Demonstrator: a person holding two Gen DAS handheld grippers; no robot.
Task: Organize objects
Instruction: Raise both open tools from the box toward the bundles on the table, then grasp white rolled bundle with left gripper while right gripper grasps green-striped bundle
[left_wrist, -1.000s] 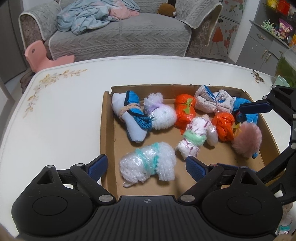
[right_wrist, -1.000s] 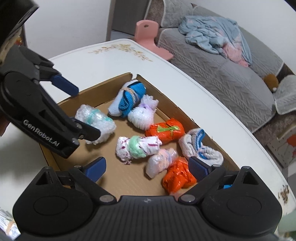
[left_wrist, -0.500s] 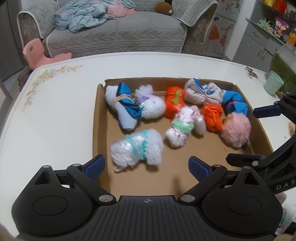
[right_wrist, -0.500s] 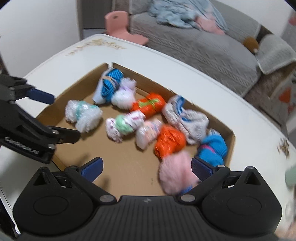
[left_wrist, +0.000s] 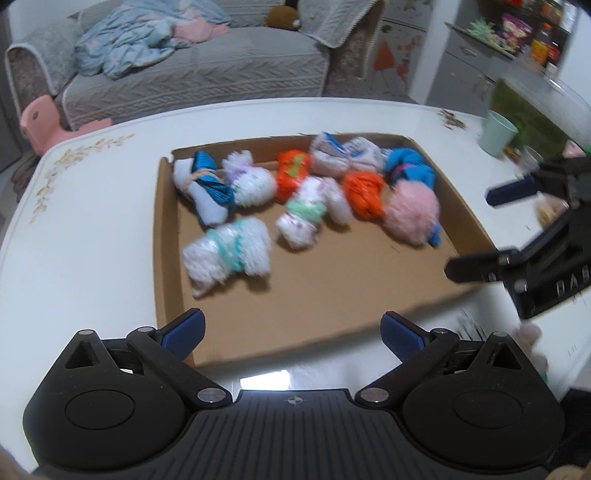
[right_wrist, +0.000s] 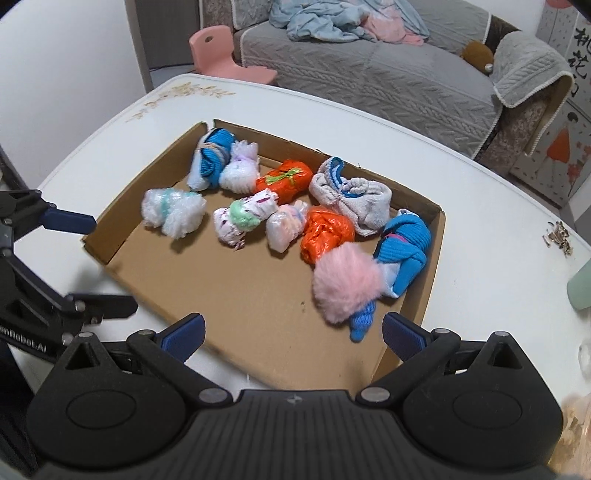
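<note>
A shallow cardboard box lies on the white table and holds several rolled sock bundles. Among them are a white-and-teal fluffy bundle, two orange bundles, a pink fluffy ball and a blue bundle. My left gripper is open and empty, just outside the box's near edge. My right gripper is open and empty at the box's near right corner. Each gripper shows in the other's view: the right one, the left one.
A pale green cup stands on the table to the right of the box, with jars behind it. A grey sofa with clothes and a pink child's chair stand beyond the table's far edge.
Both grippers have drawn back from over the box to outside its near edge. They stay open and empty. The bundles in the box have not moved.
</note>
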